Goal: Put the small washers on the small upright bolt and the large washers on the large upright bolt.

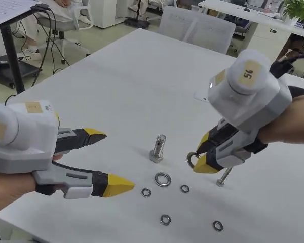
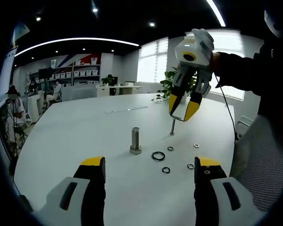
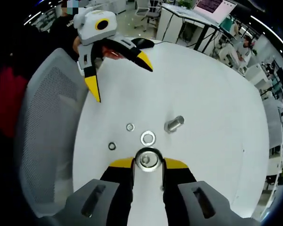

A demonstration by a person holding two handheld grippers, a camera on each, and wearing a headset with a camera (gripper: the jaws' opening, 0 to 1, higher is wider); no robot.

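Barely begun — big silver hex bolt (image 1: 158,148), slim small bolt (image 1: 224,176) look bare | right gripper (image 1: 199,156) pinches large steel washer (image 1: 190,161) | left gripper (image 1: 116,159) spread | five loose washers (image 1: 165,219) wait.

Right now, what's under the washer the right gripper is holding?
The small bolt stands below the washer that the right gripper is shut on. Through the washer's hole, what looks like the bolt's top shows; the ring and jaws cover its shaft from above.
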